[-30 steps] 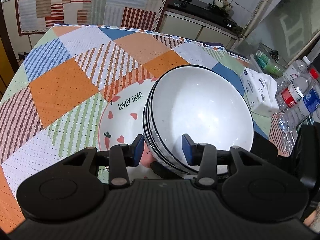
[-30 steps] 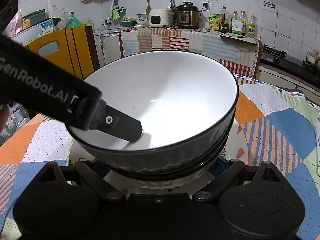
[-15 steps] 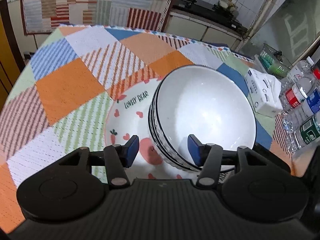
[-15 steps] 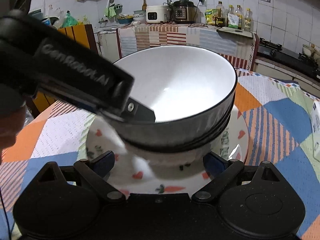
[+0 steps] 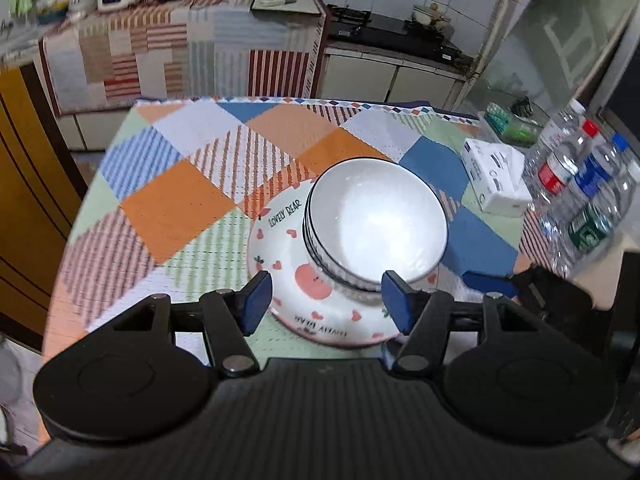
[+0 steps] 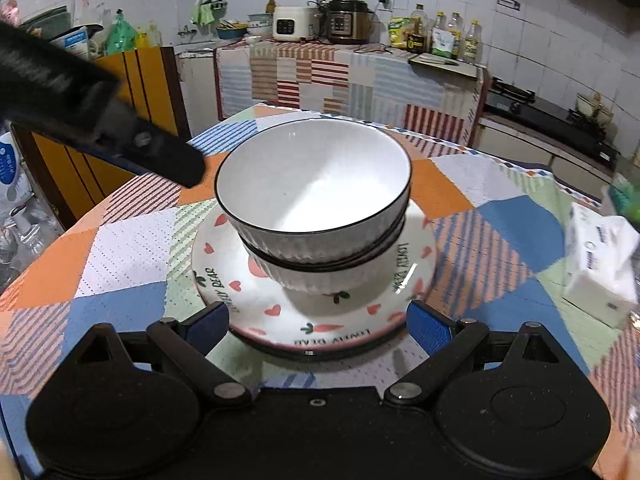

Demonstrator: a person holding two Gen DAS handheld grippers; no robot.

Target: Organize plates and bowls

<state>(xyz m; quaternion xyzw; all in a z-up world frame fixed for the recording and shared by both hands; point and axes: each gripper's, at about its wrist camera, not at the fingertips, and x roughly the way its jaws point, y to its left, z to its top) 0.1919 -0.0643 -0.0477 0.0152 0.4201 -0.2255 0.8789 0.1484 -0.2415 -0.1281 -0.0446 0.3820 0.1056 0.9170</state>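
From my left wrist camera, the left gripper (image 5: 326, 300) has its blue fingers (image 5: 256, 300) spread wide with nothing between them. Past them, the stacked bowls (image 5: 376, 220), white with dark rims, sit on the right part of the "LOVELY BEAR" plate (image 5: 280, 236), which lies on the patchwork-covered bench (image 5: 176, 208). A tissue box (image 5: 494, 178) lies to the right of the plate, and a cluster of water bottles (image 5: 580, 196) stands further right. One blue finger of the right gripper (image 5: 490, 283) shows low at the right, near the plate's edge.

From my right wrist camera, the right gripper (image 6: 318, 326) has its fingers (image 6: 428, 328) spread on either side of the near rim of the plate (image 6: 312, 320), holding nothing. The bowls (image 6: 314, 208) rest nested at the plate's middle, the top one tilted slightly. The left gripper (image 6: 120, 136) reaches in from the left, blurred, its tip close to the top bowl's rim; I cannot tell if it touches. The tissue box (image 6: 600, 264) is at the far right.
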